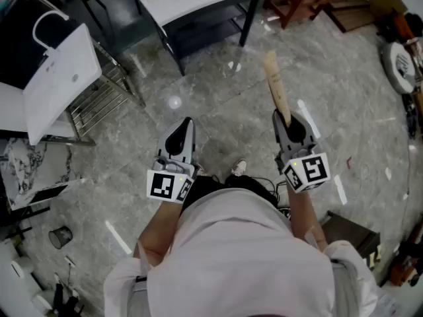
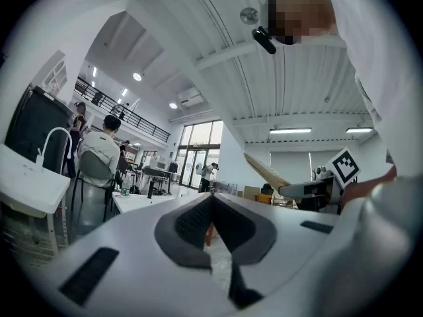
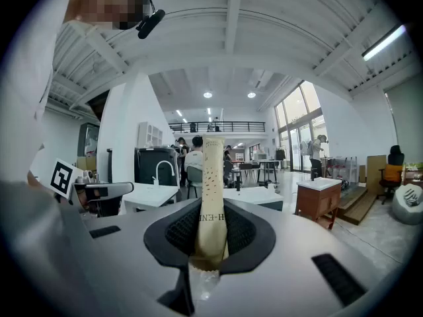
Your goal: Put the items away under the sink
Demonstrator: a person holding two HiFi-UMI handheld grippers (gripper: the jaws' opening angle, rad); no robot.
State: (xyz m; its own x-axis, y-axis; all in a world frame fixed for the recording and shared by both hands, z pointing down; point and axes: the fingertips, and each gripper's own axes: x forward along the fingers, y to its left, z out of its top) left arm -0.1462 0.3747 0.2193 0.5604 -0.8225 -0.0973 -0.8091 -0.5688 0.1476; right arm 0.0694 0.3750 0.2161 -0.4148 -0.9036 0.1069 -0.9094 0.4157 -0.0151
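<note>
Standing person (image 1: 244,243): held both grippers out over the grey floor (image 1: 225,104).
Right gripper (image 1: 289,119) (image 3: 210,226): jaws pinched a long tan packet (image 1: 275,88) (image 3: 211,183) by its near end.
Left gripper (image 1: 186,122) (image 2: 211,207): jaws pressed together on nothing.
Packet: jutted ahead of the jaws, well apart from the white sink (image 1: 63,78) at left.

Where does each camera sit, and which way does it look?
Head view: on the person's head, facing steeply down at the floor; shows left gripper, right gripper, forearms, shirt.
Left gripper view: on the left gripper, about level across the room; shows its shut jaws, a sleeve.
Right gripper view: on the right gripper, about level; shows its jaws clamping a beige packet.
Shared: each gripper view shows the other gripper; all show the packet.
</note>
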